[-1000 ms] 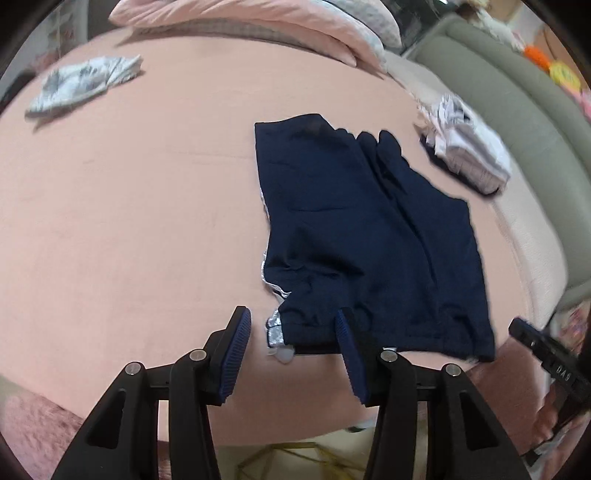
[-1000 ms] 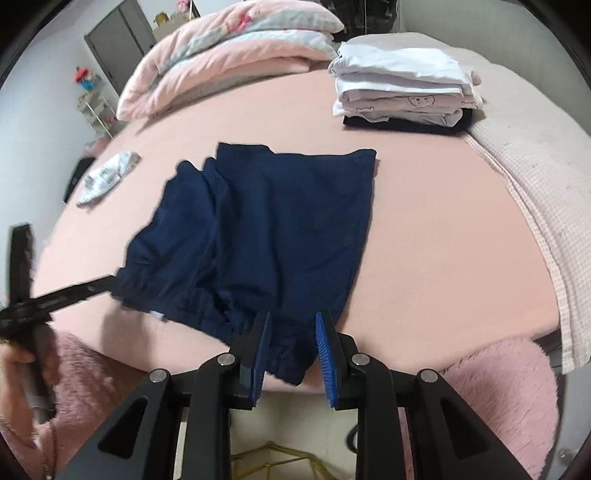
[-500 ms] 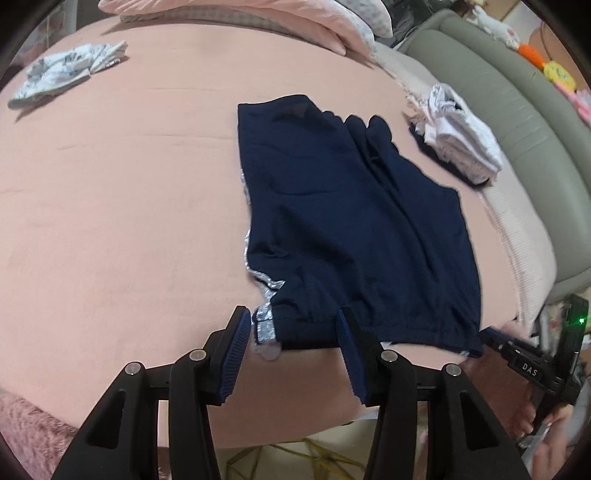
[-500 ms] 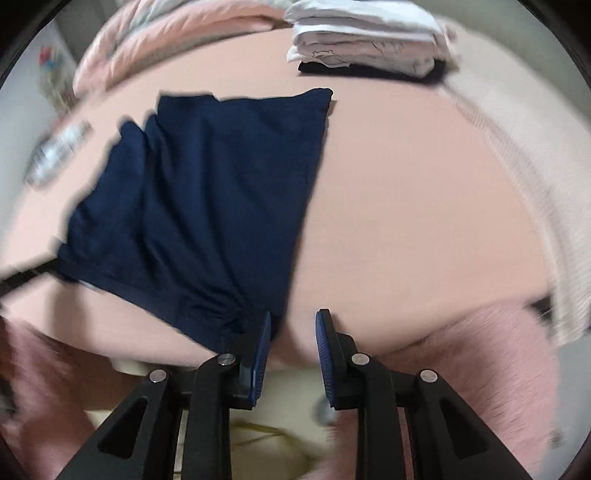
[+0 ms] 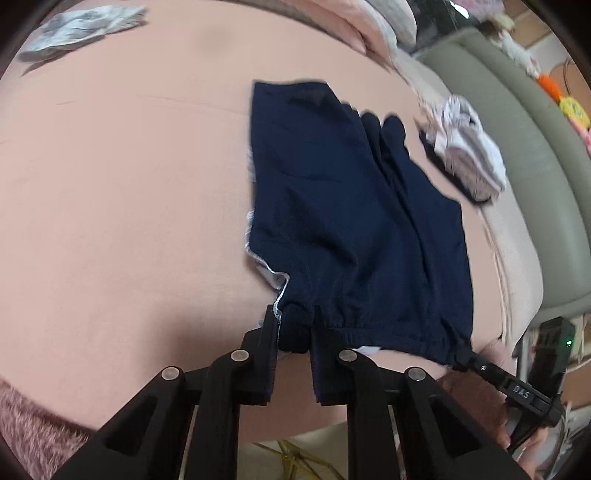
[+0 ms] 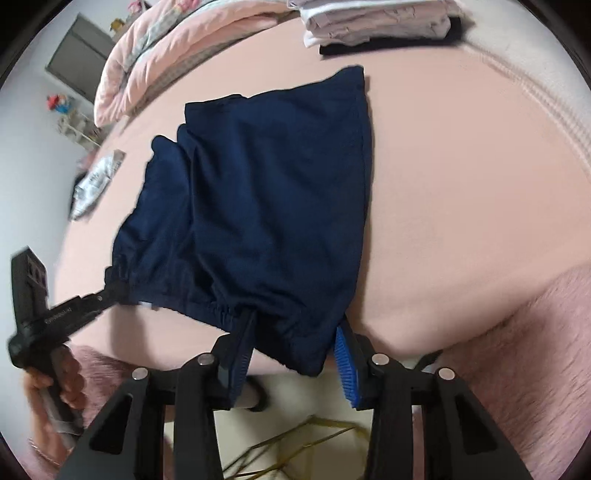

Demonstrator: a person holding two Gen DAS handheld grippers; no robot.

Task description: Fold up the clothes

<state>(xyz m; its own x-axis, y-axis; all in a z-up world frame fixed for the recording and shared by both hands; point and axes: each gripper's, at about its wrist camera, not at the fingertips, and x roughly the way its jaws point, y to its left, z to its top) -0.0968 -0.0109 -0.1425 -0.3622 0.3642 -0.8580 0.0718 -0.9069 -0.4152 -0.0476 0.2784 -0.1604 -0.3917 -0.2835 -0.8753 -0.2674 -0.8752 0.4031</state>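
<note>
Pink-sheeted bed (image 5: 110, 221) carries dark navy elastic-waist shorts (image 5: 351, 221) at its near edge. Left gripper (image 5: 293, 332) jaws pinch one waistband corner; right gripper (image 6: 295, 343) jaws straddle the other, spread. Risk: uneven lift, that corner slipping, fold skewing.

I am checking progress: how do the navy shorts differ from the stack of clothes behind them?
The navy shorts lie spread open; the stack is folded and piled. The shorts are dark; the stack is mostly pale. The left gripper pinches the shorts' waistband; nothing touches the stack. Both rest on the pink sheet.
</note>
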